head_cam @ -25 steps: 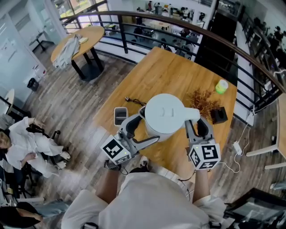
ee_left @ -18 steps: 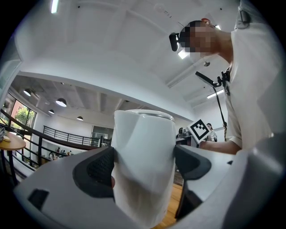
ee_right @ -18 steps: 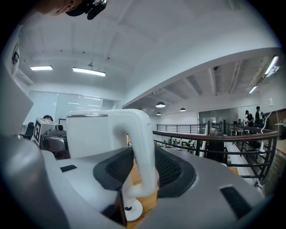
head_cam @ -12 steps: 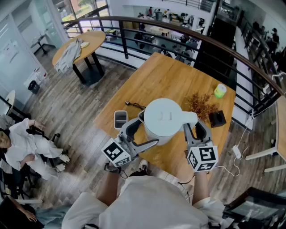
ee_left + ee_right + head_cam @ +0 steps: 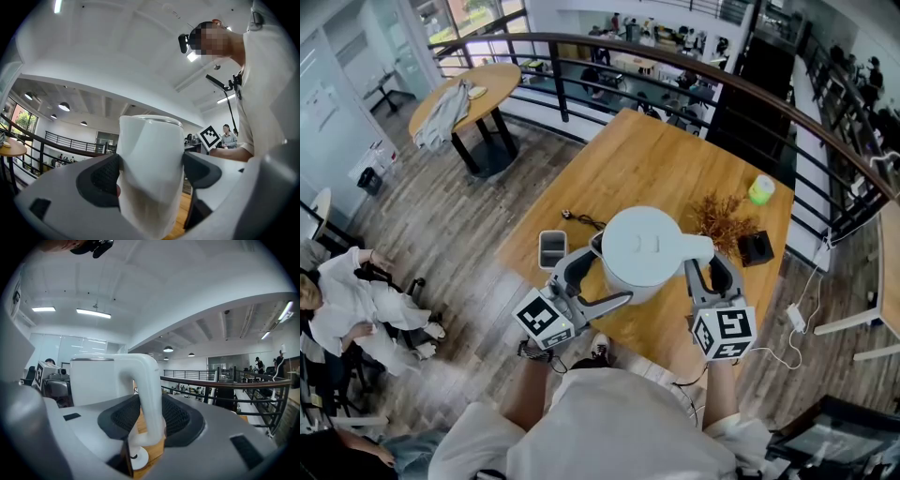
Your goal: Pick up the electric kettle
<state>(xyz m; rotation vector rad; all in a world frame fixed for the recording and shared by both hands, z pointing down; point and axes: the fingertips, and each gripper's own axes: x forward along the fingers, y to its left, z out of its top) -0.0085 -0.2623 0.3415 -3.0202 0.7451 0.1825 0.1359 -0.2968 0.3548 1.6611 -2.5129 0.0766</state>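
Observation:
The white electric kettle [image 5: 642, 246] hangs above the near end of the wooden table [image 5: 642, 155], held between both grippers. My left gripper [image 5: 595, 281] is shut on the kettle's body [image 5: 150, 159], with its dark pads [image 5: 104, 176] pressed on either side. My right gripper [image 5: 712, 270] is shut on the curved white handle [image 5: 149, 390], which runs down between its meshed pads [image 5: 176, 417]. In the right gripper view the kettle body [image 5: 93, 380] stands upright at the left. A white round base [image 5: 136, 458] lies on the table below the handle.
A dried brown plant [image 5: 722, 216], a black box [image 5: 757, 246] and a green cup [image 5: 760, 190] lie on the table's right part. A grey tray [image 5: 553, 248] and a black cable [image 5: 581, 218] lie at its left edge. A railing [image 5: 675, 56] curves behind. A person [image 5: 356, 300] sits at left.
Both grippers and the kettle keep their places. Only the head view has shifted a little, so the kettle shows slightly lower in the picture.

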